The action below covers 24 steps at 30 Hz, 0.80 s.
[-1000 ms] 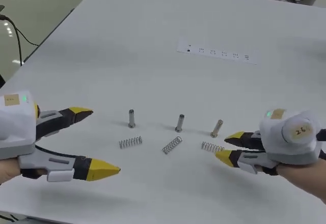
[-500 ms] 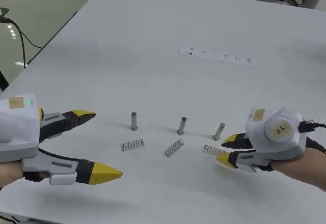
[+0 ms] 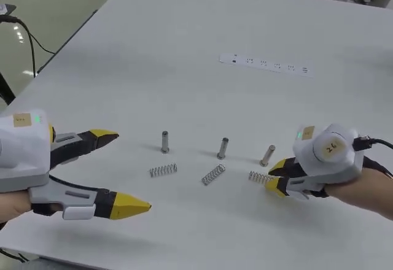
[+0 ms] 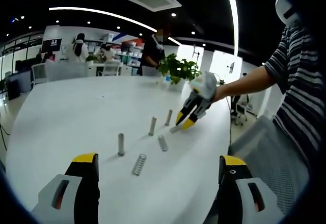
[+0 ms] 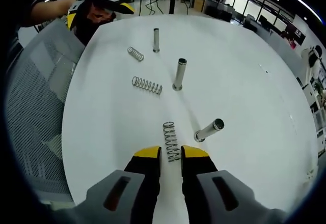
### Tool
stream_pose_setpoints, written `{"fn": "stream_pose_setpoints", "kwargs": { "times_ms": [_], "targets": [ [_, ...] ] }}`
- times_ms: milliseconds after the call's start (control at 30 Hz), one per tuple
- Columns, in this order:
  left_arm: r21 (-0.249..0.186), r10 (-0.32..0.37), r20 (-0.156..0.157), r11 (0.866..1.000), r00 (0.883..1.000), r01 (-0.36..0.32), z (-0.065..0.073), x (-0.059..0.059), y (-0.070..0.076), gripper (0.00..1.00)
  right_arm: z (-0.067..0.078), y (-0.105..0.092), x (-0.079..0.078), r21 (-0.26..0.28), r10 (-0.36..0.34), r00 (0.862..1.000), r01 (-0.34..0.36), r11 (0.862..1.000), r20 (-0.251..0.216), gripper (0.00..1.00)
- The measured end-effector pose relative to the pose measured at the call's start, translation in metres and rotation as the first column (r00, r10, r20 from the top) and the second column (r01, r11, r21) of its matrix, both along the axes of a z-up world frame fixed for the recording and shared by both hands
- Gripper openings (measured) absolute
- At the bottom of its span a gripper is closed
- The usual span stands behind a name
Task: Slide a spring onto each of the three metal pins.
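One spring (image 5: 171,140) between barely parted right fingers (image 5: 147,155), left fingers (image 4: 85,159) wide apart, empty

The middle pin (image 3: 223,148) stands upright on the white table (image 3: 153,49). The left pin (image 3: 164,142) stands upright well to its left, and the right pin (image 3: 267,154), tilted, is near on its right. Three springs lie flat on the person's side of the middle pin: the left spring (image 3: 163,170), the middle spring (image 3: 213,174) just in front of it, and the right spring (image 3: 258,177). The right gripper (image 3: 274,177) sits right of the middle pin, yellow tips a narrow gap apart at the right spring's outer end. The left gripper (image 3: 132,172) hovers far left of the middle pin, jaws spread wide. A power strip (image 3: 264,65) lies far beyond the middle pin
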<state>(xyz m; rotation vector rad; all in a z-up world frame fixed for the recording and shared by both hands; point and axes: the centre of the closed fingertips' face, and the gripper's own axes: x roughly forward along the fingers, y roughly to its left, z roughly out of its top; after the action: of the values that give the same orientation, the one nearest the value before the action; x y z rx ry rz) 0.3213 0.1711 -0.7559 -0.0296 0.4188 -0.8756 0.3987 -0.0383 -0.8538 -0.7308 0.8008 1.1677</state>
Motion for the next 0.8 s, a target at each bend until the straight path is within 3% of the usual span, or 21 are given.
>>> {"fn": "stream_pose_setpoints", "kwargs": {
  "times_ms": [467, 800],
  "targets": [
    [-0.003, -0.007, -0.004, 1.000, 1.000, 0.007, 0.000, 0.000, -0.004, 0.95, -0.006, 0.000, -0.006, -0.009, 0.020, 1.000, -0.021, 1.000, -0.016, 0.08],
    [0.013, -0.066, -0.012, 0.998, 0.998, 0.067, -0.004, -0.004, -0.024, 0.94, 0.000, -0.005, -0.009, -0.006, 0.030, 0.999, -0.030, 1.000, 0.016, 0.08]
  ]
}}
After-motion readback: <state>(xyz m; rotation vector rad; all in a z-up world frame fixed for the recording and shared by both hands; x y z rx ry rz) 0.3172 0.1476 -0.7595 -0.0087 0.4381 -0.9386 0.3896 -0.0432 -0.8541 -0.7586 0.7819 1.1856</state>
